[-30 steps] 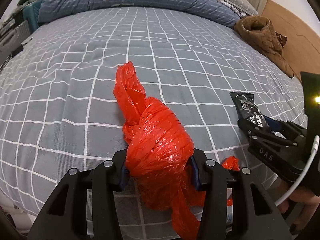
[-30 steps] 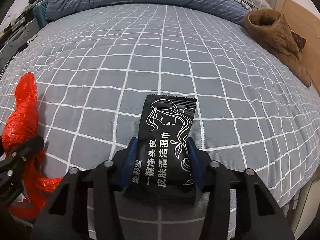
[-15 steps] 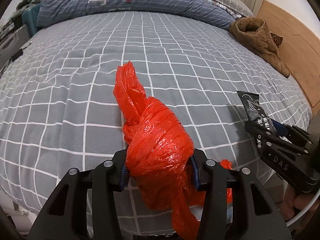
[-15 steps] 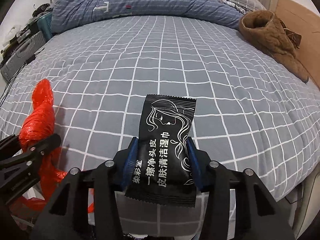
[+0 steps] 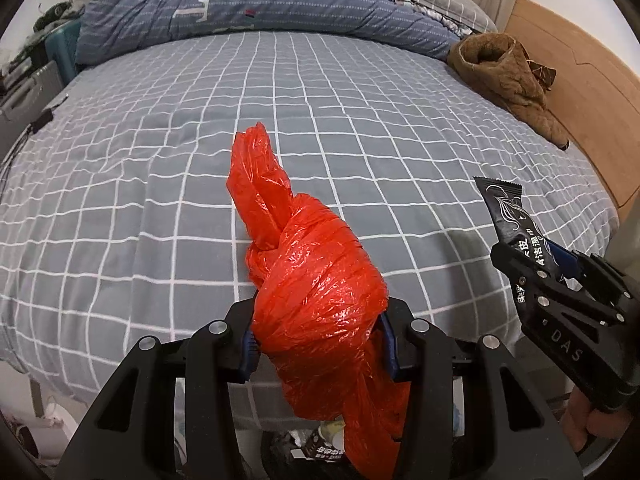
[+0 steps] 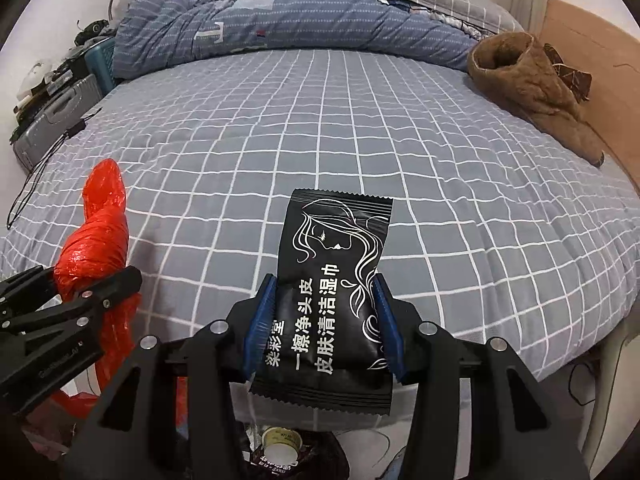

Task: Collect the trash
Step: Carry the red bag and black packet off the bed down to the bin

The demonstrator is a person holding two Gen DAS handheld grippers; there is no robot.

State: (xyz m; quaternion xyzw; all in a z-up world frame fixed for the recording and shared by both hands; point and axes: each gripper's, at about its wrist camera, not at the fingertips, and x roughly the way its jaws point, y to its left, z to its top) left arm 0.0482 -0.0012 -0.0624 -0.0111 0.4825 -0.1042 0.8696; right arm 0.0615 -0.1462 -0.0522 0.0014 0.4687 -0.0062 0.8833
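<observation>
My left gripper is shut on a knotted red plastic bag and holds it off the bed near the front edge. The bag also shows at the left of the right wrist view. My right gripper is shut on a black wet-wipe packet with white line art and Chinese text. The packet and the right gripper show at the right of the left wrist view. Below both grippers, past the bed edge, lies a dark container of trash.
The bed has a grey checked sheet. A blue striped quilt lies at its head. A brown garment lies at the right by a wooden panel. A grey suitcase and clutter stand left of the bed.
Both grippers have drawn back and up from the bed with their loads. The bed's front edge and the trash below it have come into view.
</observation>
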